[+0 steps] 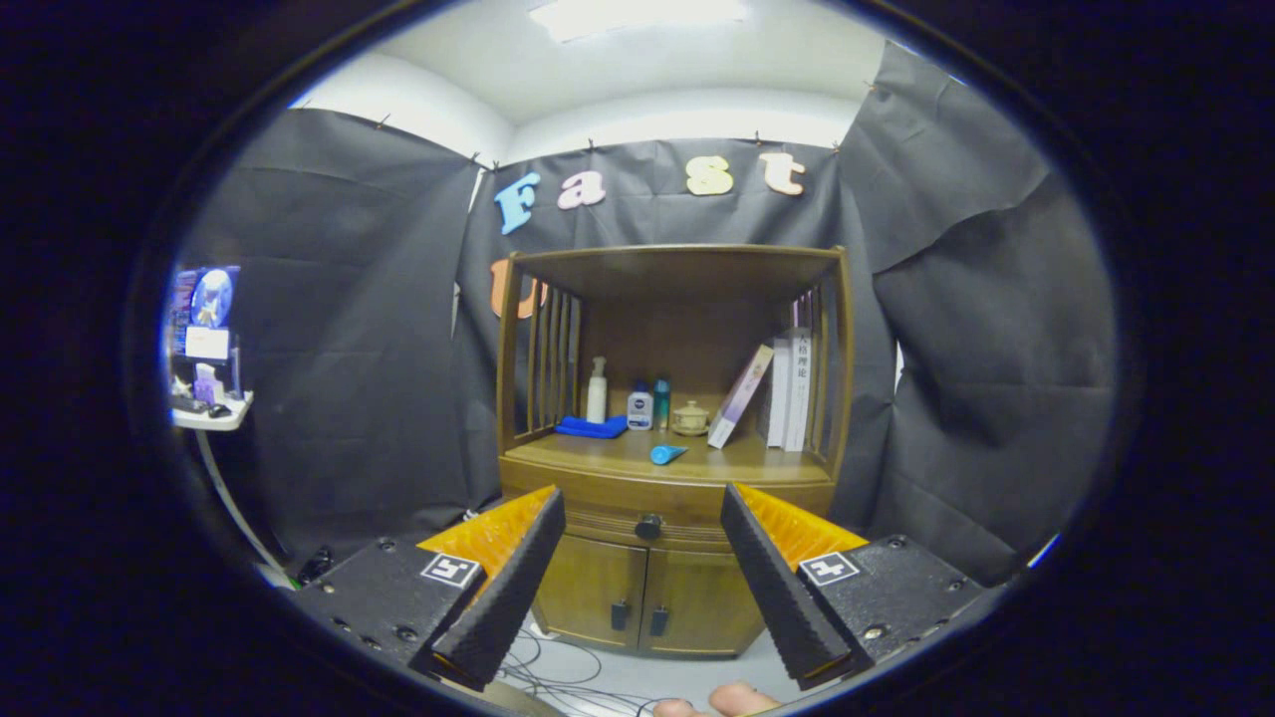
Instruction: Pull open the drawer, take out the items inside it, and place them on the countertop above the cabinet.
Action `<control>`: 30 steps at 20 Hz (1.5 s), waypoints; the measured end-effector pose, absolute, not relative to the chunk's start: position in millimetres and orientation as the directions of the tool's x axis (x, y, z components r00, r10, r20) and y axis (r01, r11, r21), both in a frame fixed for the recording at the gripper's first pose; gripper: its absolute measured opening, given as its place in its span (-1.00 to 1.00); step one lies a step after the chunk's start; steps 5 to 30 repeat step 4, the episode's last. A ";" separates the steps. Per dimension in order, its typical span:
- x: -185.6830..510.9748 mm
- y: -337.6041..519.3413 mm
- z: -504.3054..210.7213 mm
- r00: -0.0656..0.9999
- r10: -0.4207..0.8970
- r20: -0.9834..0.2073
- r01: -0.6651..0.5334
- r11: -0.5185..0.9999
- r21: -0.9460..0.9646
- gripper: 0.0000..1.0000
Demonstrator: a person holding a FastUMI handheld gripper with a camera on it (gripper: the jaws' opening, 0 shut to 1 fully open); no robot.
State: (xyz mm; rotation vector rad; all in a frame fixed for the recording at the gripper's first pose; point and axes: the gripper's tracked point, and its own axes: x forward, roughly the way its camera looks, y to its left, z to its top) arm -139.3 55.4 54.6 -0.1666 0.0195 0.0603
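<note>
Well left of the wooden cabinet (669,448), against the black cloth wall, a small white shelf (214,413) carries a screen and a few small items too blurred to name. Open floor lies between that shelf and the cabinet's left side.

The gripper (642,508) has its fingers spread wide, holding nothing; the gap between them frames the cabinet's front with open room on both sides. The drawer (637,510) sits just under the countertop, shut, its dark round knob (648,527) showing between the fingertips and beyond them. Below the drawer, two closed doors (647,597) each carry a small dark pull near the centre seam. Loose cables (568,672) trail on the floor below the doors.

On the countertop (598,453), inside the cabinet's slatted left side: a folded blue cloth (592,427), a white pump bottle (597,391), a small white bottle with a blue label (640,408), a teal bottle (661,401) behind it, and a small lidded ceramic jar (689,418). A blue tube (666,454) lies near the counter's front edge, with bare wood around it. Toward the cabinet's right side a thin book (741,395) leans against upright books (792,388); the white spine shows Chinese characters too small to read surely.

A fingertip (737,700) shows below the cabinet, near the right finger's base.
</note>
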 end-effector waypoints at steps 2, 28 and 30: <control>-154.6 52.1 55.8 0.998 0.055 -0.018 -0.057 0.987 -0.152 1.00; -164.0 47.2 65.7 0.999 0.050 0.022 -0.046 0.986 -0.159 1.00; -164.0 47.2 65.7 0.999 0.050 0.022 -0.046 0.986 -0.159 1.00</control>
